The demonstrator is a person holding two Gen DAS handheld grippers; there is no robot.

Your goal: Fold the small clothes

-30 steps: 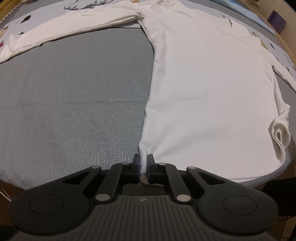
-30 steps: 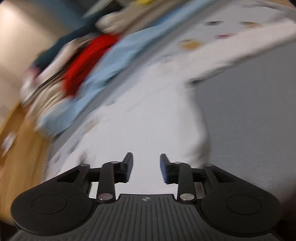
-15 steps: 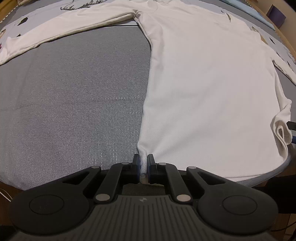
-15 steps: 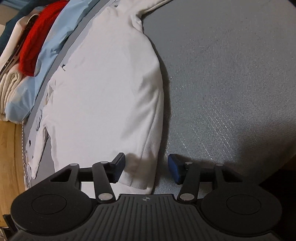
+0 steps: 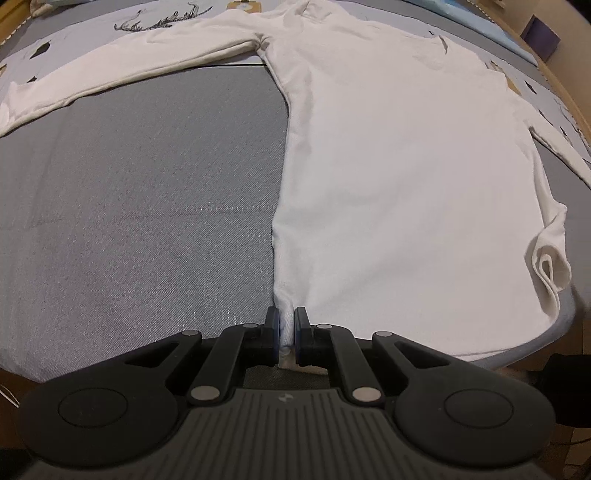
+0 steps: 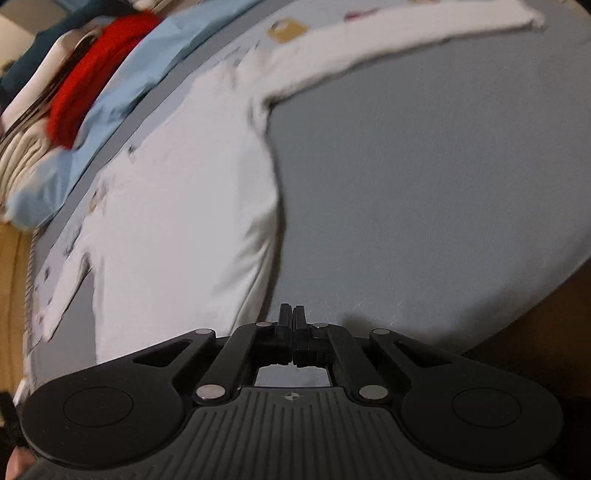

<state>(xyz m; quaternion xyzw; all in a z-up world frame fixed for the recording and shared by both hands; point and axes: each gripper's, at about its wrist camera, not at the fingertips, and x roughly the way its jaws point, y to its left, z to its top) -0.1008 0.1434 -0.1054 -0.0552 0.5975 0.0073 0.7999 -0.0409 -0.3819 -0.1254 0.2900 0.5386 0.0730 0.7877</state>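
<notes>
A white long-sleeved top (image 5: pixel 406 166) lies flat on the grey table cover (image 5: pixel 147 203), sleeves spread to both sides. My left gripper (image 5: pixel 287 325) is shut on the hem corner of the top at the near edge. In the right wrist view the top (image 6: pixel 177 221) lies left of centre, one sleeve (image 6: pixel 388 48) stretching to the upper right. My right gripper (image 6: pixel 291 317) has its jaws pressed together beside the top's lower corner; whether cloth is pinched between them is hidden. This view is blurred.
A pile of clothes, red (image 6: pixel 81 92), light blue (image 6: pixel 122 92) and striped, lies beyond the top in the right wrist view. A patterned sheet (image 5: pixel 147 26) lies under the far sleeve. The table edge runs close under both grippers.
My right gripper went from open around the top's hem corner to shut, and its view swung. My left gripper stayed shut on the hem corner.
</notes>
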